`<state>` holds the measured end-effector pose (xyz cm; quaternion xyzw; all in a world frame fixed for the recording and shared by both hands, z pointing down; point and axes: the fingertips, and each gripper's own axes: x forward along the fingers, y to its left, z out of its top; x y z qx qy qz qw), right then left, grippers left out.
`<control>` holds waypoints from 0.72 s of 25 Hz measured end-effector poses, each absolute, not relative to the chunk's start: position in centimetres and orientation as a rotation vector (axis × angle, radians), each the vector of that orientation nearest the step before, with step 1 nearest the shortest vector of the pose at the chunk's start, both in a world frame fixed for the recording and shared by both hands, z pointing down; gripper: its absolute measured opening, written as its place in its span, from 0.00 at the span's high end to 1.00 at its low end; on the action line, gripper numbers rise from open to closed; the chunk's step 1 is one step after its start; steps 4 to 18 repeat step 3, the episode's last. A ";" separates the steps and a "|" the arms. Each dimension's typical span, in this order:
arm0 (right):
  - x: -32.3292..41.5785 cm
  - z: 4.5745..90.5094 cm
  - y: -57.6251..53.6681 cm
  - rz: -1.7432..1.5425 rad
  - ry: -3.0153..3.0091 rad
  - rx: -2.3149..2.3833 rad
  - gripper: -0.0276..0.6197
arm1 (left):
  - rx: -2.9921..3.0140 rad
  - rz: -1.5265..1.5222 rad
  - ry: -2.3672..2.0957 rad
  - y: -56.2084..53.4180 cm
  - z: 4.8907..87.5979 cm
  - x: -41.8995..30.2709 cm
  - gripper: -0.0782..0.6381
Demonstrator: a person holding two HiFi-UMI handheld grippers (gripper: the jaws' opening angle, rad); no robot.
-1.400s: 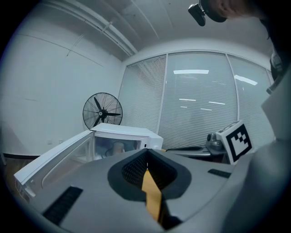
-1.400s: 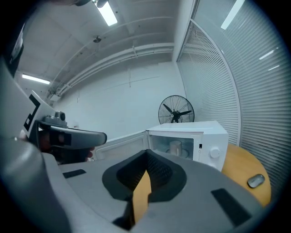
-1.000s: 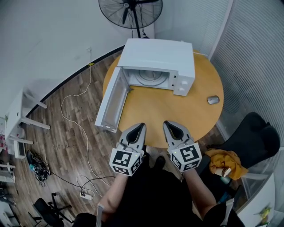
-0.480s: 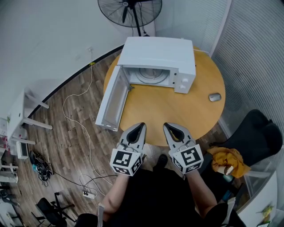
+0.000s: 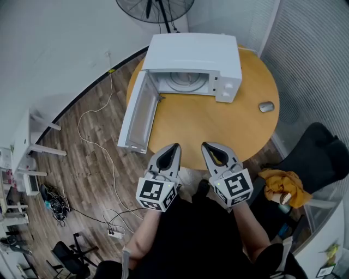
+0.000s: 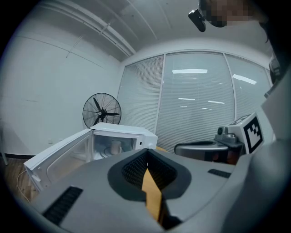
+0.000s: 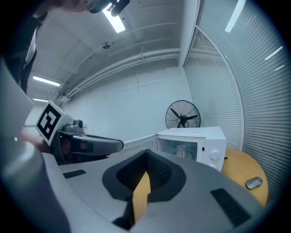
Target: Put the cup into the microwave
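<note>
A white microwave (image 5: pixel 193 60) stands at the far side of the round wooden table (image 5: pixel 207 128), its door (image 5: pixel 139 117) swung wide open to the left. A pale cup (image 6: pixel 116 146) stands on the turntable inside; the right gripper view also shows the cup (image 7: pixel 182 150). In the head view the cup is hidden under the microwave's top. My left gripper (image 5: pixel 173 147) and right gripper (image 5: pixel 208 146) hover side by side at the table's near edge, both pointing at the microwave. Each is shut with nothing between its jaws.
A grey computer mouse (image 5: pixel 266 107) lies on the table's right side. A standing fan (image 5: pixel 155 8) is behind the microwave. A black chair (image 5: pixel 313 158) with a yellow cloth (image 5: pixel 281 185) stands at the right. Cables (image 5: pixel 92 136) run over the wooden floor at left.
The head view has shifted a little, so the microwave sits slightly higher in the picture. Both grippers keep their places at the table's near edge and stay shut.
</note>
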<state>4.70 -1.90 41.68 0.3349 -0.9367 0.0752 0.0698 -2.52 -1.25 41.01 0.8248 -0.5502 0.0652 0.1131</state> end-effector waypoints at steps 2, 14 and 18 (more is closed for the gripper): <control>4.7 41.7 -1.8 0.233 -2.816 1.009 0.95 | 2.419 0.192 -1.612 -1.2 41.0 -2.5 0.90; 4.8 41.7 -1.8 0.235 -2.814 1.010 0.95 | 2.420 0.193 -1.611 -1.2 41.0 -2.5 0.90; 4.8 41.7 -1.8 0.235 -2.814 1.010 0.95 | 2.420 0.193 -1.611 -1.2 41.0 -2.5 0.90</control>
